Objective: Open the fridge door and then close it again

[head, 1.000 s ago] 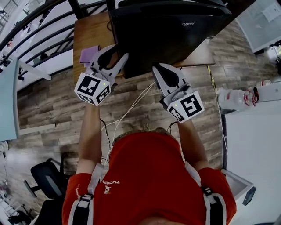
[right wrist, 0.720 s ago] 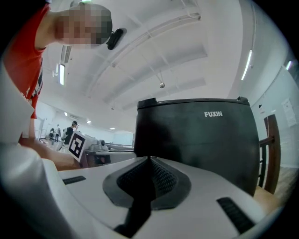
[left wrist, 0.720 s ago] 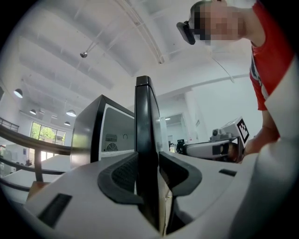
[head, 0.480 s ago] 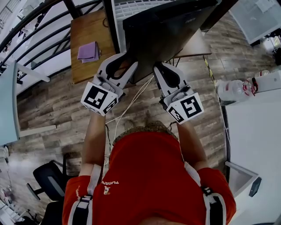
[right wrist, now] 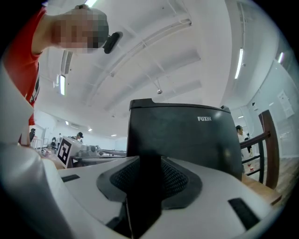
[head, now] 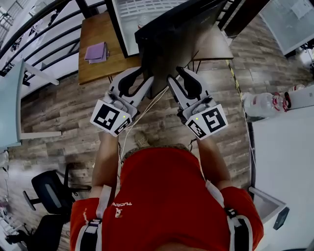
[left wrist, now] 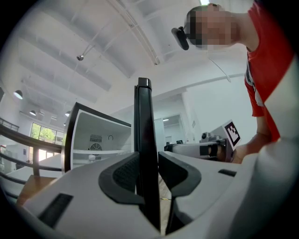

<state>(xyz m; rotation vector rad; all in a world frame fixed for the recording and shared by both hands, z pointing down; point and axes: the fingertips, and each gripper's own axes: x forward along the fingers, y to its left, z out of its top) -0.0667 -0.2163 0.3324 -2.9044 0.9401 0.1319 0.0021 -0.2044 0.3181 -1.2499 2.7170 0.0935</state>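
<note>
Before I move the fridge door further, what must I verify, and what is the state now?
1. Fridge door stands open: ok.
2. Left gripper holds the door edge, its fingers having just closed further: ok.
3. Right gripper, its fingers having just opened, free of the door: cannot tell.
4. Purple cloth lies apart from the door: ok.
5. White cable clear of the door: cannot tell.

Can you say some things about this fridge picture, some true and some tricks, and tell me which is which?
1. The fridge door is open. True.
2. The cloth is green. False: it is purple.
3. The cloth lies on the floor. False: it lies on the wooden table.
4. The person's shirt is red. True.
5. The fridge is white inside. True.
</note>
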